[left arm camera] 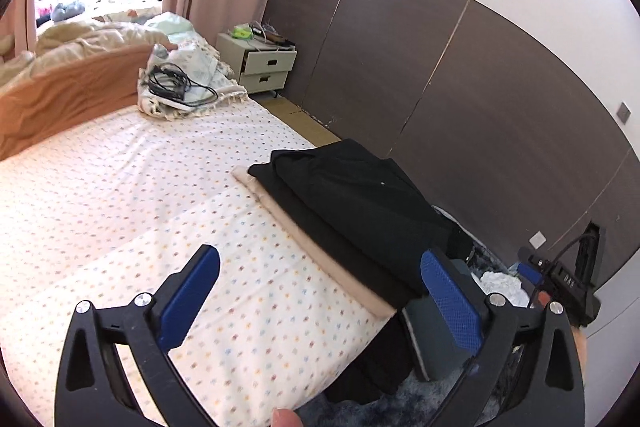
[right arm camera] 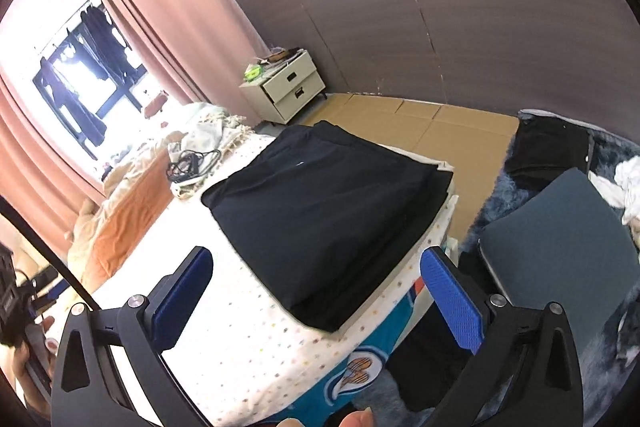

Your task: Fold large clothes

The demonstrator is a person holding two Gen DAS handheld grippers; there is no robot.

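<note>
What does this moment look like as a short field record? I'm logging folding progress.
black garment: folded, lying flat near the bed's corner
under it: beige folded piece, edge showing
bed sheet: dotted, white
left tool: open, holding nothing
right tool: open, holding nothing
nightstand: by the wall, cluttered top

Two wrist cameras looking across a bed.
Each looks forward between its tool's fingers, close above the bed (left arm camera: 120, 187); both share the black clothes (left arm camera: 352, 203) and nightstand (right arm camera: 288, 87).
</note>
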